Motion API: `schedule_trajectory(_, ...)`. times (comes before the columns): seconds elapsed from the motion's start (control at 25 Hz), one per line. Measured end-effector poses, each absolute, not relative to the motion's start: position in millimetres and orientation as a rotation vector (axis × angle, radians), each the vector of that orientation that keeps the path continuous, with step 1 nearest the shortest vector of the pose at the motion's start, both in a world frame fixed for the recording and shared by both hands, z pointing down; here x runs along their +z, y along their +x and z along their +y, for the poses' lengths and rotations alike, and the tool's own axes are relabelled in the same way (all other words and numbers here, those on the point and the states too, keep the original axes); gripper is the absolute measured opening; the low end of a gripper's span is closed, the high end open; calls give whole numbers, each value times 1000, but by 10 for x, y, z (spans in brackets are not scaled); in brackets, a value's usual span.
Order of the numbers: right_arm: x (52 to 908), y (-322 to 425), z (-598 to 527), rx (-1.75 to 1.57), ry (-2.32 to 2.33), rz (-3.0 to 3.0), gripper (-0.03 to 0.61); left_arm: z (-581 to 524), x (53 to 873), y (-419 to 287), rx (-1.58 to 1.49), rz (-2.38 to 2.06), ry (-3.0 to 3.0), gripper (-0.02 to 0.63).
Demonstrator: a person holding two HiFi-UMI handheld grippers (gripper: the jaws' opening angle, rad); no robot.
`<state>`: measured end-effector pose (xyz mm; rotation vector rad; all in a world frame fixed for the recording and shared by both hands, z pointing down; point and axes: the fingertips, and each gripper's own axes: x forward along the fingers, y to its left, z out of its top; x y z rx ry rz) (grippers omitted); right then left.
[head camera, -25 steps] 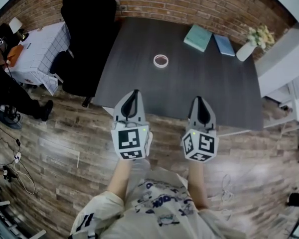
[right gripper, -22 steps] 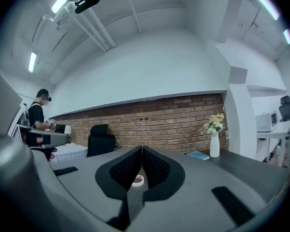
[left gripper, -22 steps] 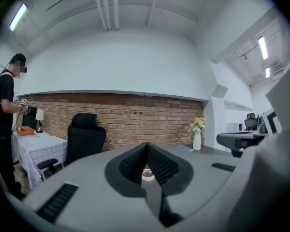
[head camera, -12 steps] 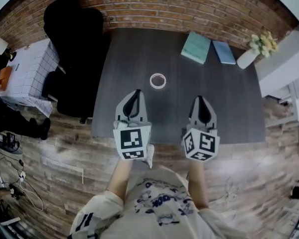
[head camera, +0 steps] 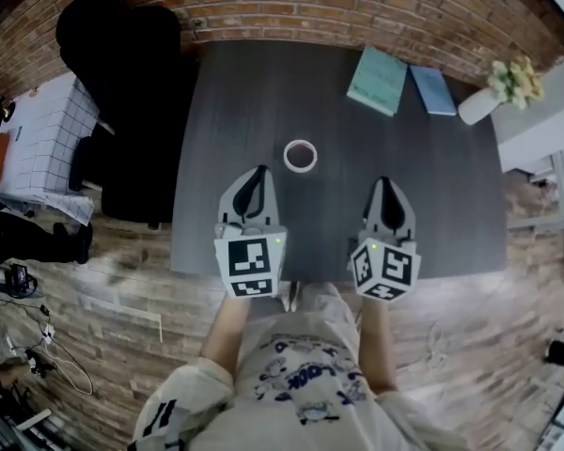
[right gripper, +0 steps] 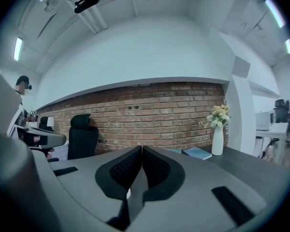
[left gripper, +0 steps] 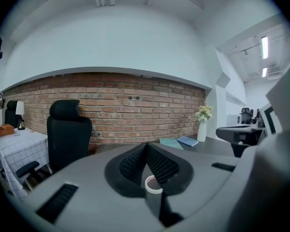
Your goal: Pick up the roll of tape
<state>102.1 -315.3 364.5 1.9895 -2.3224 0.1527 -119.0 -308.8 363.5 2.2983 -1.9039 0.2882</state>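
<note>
Left tool [head camera: 256,173]: jaws together, nothing between them; it hangs over the near part of the desk [head camera: 244,83].
Right tool [head camera: 385,182]: jaws together, empty; level with the left tool.
Tape [head camera: 300,155]: a white roll lying flat near the desk's middle, untouched, just ahead of the left tool and farther from the right one. The left gripper view shows it low beyond the closed tips.
Step in hand: the approach, by the look of it; no grasp yet.
Doing it well: the left tool looks best placed. Spread its jaws before arriving, come down with one jaw inside the ring and one outside, close on the wall, then lift straight up.
Surroundings: books [head camera: 378,78] and vase [head camera: 475,106] stand at the far side, well apart from the tape.
</note>
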Motion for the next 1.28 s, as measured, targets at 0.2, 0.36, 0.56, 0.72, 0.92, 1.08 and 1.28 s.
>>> schedule_trajectory(0.2,3762,1095,-3381,186,1967,-2299,5,-3326,3723,-1017,319,-1834,2335,5)
schedule_trajectory(0.36,3863,1163,-3564,221,1929,-2297,5,-3494,3765,-873,316,-1794,2351,5)
schedule_trajectory(0.56,4022,1270,-3779,260,1900,-2287,5,-3680,3913,-733,371,-1753,2343,54)
schedule_trajectory(0.72,4164,1304,-3875,296,1880,-2274,5,-3764,4078,-687,440,-1688,2337,101)
schedule_trajectory(0.92,4353,1362,-3958,341,1860,-2256,5,-3853,4367,-596,557,-1571,2317,153)
schedule_trajectory(1.08,4471,1431,-4018,365,1844,-2244,5,-3934,4605,-496,668,-1489,2309,164)
schedule_trajectory(1.28,4631,1544,-4098,398,1831,-2216,5,-4000,5010,-362,864,-1363,2274,164)
